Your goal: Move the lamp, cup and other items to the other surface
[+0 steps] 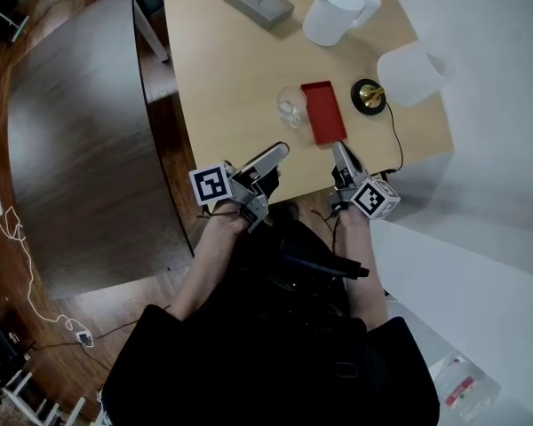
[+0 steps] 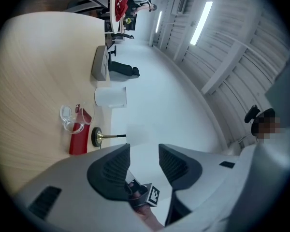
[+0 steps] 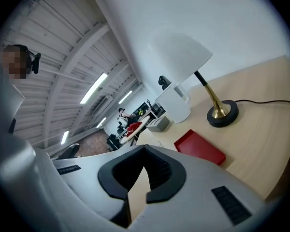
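On the light wood table (image 1: 222,69) stand a lamp with a white shade (image 1: 413,72) and a black and brass base (image 1: 369,96), a clear glass cup (image 1: 292,106) and a flat red tray (image 1: 323,112). My left gripper (image 1: 274,161) hovers at the table's near edge, just short of the cup. It is open, with nothing between its pads (image 2: 144,161). My right gripper (image 1: 340,149) is shut and empty (image 3: 145,153), close to the red tray's near end. The lamp (image 3: 180,54) rises ahead of it to the right, beyond the tray (image 3: 199,147).
A white pitcher (image 1: 336,11) and a grey box with a round recess (image 1: 257,1) stand at the table's far side. A dark wooden table (image 1: 80,140) lies to the left across a narrow gap. The lamp's black cord (image 1: 396,140) runs over the near right edge.
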A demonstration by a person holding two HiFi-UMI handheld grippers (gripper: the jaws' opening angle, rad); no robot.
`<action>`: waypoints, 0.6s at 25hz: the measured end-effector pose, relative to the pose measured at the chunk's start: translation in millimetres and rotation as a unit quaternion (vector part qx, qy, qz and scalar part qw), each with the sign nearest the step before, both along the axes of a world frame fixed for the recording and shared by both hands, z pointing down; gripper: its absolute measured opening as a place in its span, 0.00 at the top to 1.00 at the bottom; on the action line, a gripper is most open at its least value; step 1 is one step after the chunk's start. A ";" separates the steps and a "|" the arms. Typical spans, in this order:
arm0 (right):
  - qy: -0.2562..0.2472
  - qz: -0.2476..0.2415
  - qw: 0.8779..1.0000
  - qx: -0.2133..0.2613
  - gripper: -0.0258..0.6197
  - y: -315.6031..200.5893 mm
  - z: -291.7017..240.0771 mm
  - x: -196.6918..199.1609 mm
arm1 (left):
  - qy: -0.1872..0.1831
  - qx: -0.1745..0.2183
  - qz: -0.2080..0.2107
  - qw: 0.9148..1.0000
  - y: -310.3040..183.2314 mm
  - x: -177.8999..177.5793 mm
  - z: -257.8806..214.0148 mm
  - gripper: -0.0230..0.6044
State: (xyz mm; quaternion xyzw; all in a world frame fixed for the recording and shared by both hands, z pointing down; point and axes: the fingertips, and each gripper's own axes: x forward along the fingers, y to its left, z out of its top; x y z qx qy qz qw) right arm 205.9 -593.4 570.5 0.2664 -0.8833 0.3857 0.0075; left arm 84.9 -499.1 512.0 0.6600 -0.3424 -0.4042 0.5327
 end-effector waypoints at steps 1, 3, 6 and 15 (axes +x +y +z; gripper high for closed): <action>-0.017 0.006 1.000 -0.002 0.93 0.8 -7.9 7.4 | -0.002 0.000 0.004 1.000 -1.0 6.4 -1.7 0.63; -0.060 0.017 0.998 -0.009 0.93 4.5 -24.6 20.9 | -0.006 0.004 0.010 1.000 -2.0 17.8 -7.6 0.63; -0.123 0.023 0.992 -0.019 0.93 17.5 -50.9 40.2 | -0.016 0.013 0.017 1.000 1.0 36.2 -19.1 0.63; -0.229 0.022 0.972 -0.039 0.93 84.8 -86.9 157.0 | -0.041 0.016 0.058 0.997 47.4 162.2 -30.0 0.63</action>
